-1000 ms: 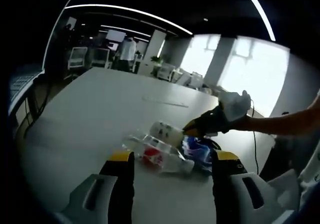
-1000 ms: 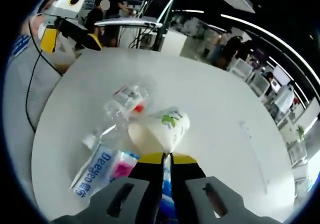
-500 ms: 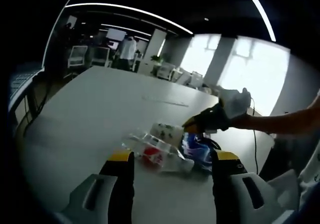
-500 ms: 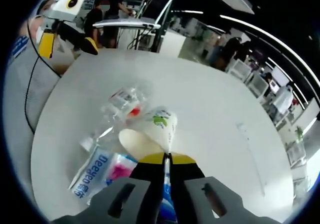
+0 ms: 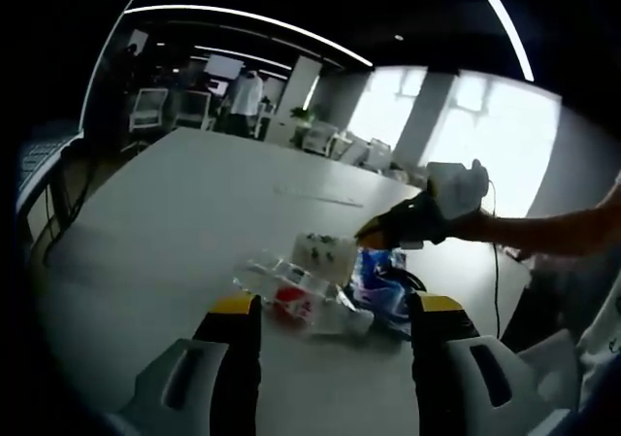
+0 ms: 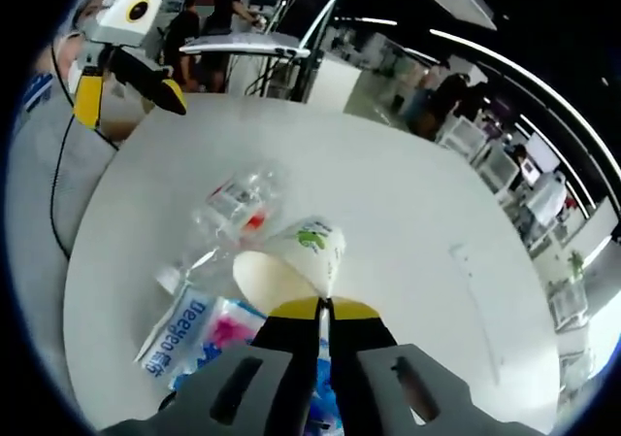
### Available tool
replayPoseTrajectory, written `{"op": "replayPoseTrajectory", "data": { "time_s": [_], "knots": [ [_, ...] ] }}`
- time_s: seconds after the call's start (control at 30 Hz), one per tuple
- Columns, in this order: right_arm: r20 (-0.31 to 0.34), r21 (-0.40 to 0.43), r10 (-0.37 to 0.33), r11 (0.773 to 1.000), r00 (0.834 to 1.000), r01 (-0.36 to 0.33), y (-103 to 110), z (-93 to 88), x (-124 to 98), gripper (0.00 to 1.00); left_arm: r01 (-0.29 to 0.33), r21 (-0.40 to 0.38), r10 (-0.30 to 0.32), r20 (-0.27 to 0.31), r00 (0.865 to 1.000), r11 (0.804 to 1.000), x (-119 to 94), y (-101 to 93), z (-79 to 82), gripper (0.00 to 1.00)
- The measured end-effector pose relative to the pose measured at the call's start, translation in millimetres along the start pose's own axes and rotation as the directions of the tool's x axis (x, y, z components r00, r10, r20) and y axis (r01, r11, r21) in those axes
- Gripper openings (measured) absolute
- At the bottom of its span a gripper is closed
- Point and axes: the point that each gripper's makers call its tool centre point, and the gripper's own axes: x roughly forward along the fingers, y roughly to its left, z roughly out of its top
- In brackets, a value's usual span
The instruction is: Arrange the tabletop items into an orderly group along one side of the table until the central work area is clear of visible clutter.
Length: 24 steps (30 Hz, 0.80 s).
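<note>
Right gripper view: the right claw (image 6: 323, 307) is pinched tight on the rim of a white paper cup (image 6: 291, 261). The cup has a small green mark on its side and its open mouth faces the camera. It is tipped over, close above the white tabletop (image 6: 408, 203). Just beside the cup lies a crushed clear plastic bottle (image 6: 228, 218) with a red label. Near the claw, on the other side, lies a blue and pink tissue pack (image 6: 199, 324). Far across the tabletop, the left claw (image 6: 126, 62) hangs in the air with its yellow-tipped jaws apart.

In the left gripper view, the left claw (image 5: 335, 305) is wide open and holds nothing. Past it sit the clear bottle (image 5: 306, 295), the cup (image 5: 325, 253) and the blue pack (image 5: 380, 283), all bunched together near the tabletop's (image 5: 194, 203) edge. The right claw (image 5: 371, 232) grips the cup from above.
</note>
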Motion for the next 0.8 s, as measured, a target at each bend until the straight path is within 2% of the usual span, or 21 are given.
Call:
{"op": "replayPoseTrajectory", "data": {
  "time_s": [0.5,0.8],
  "knots": [
    [-0.059,-0.021,0.029,0.999,0.998,-0.031,-18.6,15.7,-18.6,0.0,0.02,-0.014,-0.02,0.003,1.0,1.0,-0.9,-4.8,-3.6,0.58],
    [-0.159,0.04,0.105,0.994,0.982,-0.1,-22.7,13.8,-19.0,0.0,0.022,-0.021,-0.022,0.008,1.0,1.0,-1.8,-4.4,-4.8,0.58]
  ]
}}
